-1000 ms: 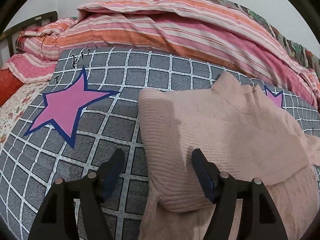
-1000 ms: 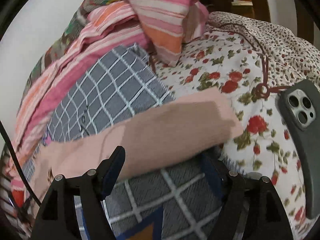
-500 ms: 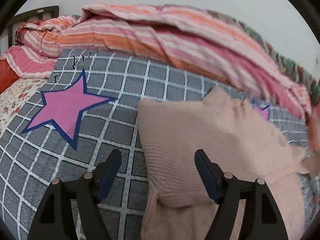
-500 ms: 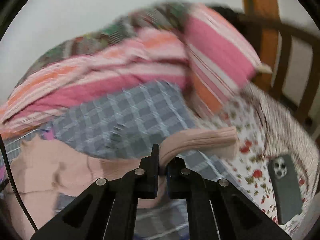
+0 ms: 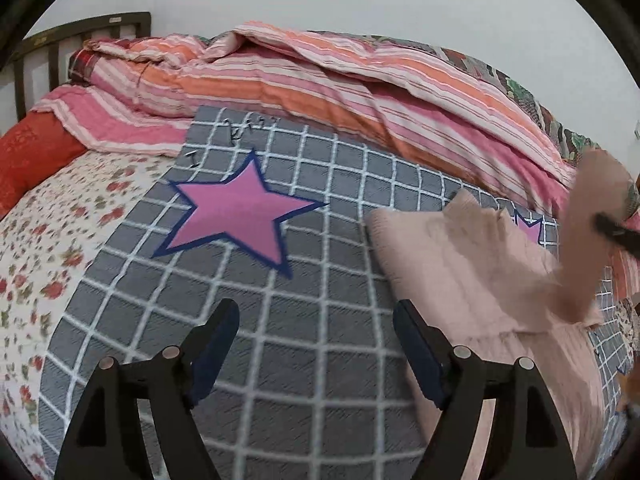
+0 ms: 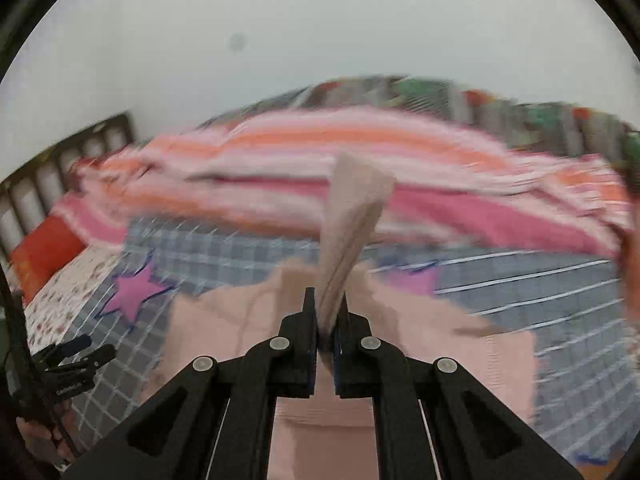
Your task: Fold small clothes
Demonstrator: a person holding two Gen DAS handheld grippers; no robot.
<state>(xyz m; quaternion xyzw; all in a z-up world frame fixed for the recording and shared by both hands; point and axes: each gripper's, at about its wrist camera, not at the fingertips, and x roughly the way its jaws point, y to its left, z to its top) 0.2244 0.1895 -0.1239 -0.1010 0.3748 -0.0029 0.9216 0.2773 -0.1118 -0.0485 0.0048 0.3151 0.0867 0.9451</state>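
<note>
Left to right. Floral sheet (image 5: 52,248) at far left, then grey checked blanket (image 5: 320,320) w/ pink star (image 5: 240,216), then the pink sweater (image 5: 472,280) lying on the blanket's right part, striped quilt (image 5: 320,92) bunched behind.

Left gripper (image 5: 316,332): jaws wide, nothing between them, over bare blanket just beside the sweater's left edge; it has just been opening a bit more. Right gripper (image 6: 325,312): clamped narrow on the sweater's sleeve (image 6: 352,216), which stands up out of the jaws; the rest of the sweater (image 6: 400,360) is flat below.

Risks, as judgement:
- Right view heavily blurred, so a fast swing; sleeve could slip from the pinch, as only a thin bunch of knit is held.
- Pull on the sleeve may drag the body out of flat, since the left gripper pins nothing down.
- Sleeve could land twisted or off the body, giving a crooked fold.

Counts: 1 sweater, 2 grippers, 2 pink stars (2nd partly hidden by sweater), 1 blanket, 1 quilt, 1 red pillow (image 5: 28,160).
</note>
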